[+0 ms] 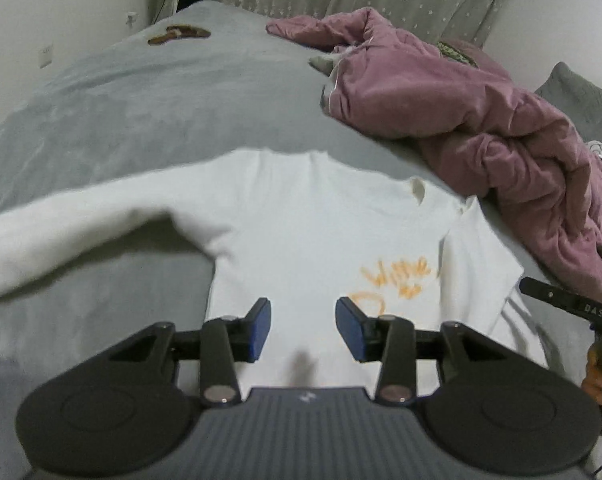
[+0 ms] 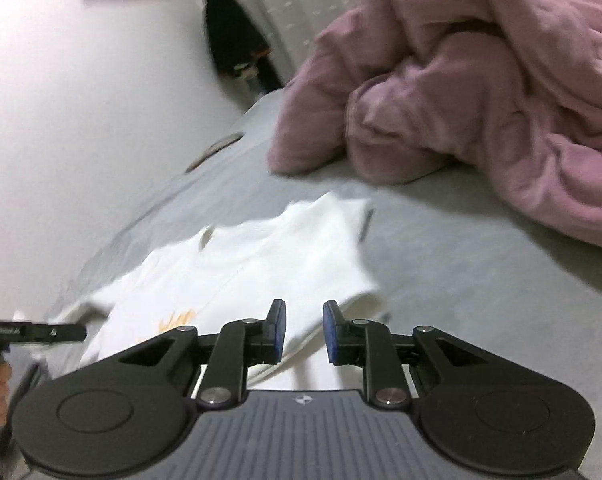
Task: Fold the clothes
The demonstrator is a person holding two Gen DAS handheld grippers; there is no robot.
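Note:
A white long-sleeved shirt with orange lettering lies flat on the grey bed. Its left sleeve stretches out to the left; its right sleeve is folded in over the body. My left gripper hovers open over the shirt's lower middle, nothing between its blue pads. In the right wrist view the same shirt lies ahead, and my right gripper is open above its folded right edge. The view is blurred. The other gripper's black handle shows at the right edge, held by a hand.
A crumpled pink quilted jacket is heaped on the bed's right side, close to the shirt. The grey bedspread stretches to the far wall. A brown object lies at the far end. A curtain hangs behind.

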